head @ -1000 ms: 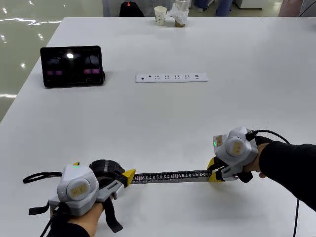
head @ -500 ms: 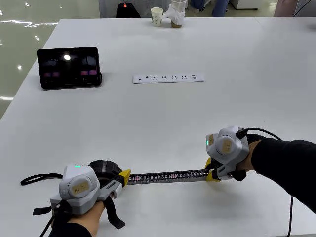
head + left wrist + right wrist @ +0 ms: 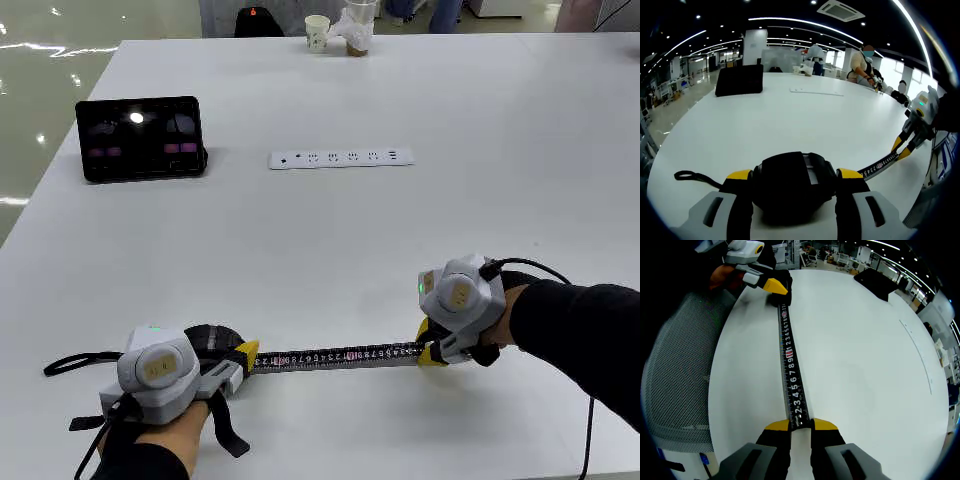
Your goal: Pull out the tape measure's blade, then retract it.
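Head view: left gripper (image 3: 243,357) clamps the black case (image 3: 210,338) on the white table (image 3: 330,240), near its front edge; blade (image 3: 335,355) lies flat, running right to right gripper (image 3: 430,352) | Left gripper view: case held between both jaws | Right gripper view: jaws narrow, pinching the blade's end.

blade (image 3: 791,370) tip hidden between fingers (image 3: 826,425), cup (image 3: 318,31) blurred

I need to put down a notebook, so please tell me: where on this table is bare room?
Bare: the table right of the power strip, and the wide band between that strip and the blade. Crowded: the near edge, where left tongs hold the tape measure and right tongs pinch the blade.
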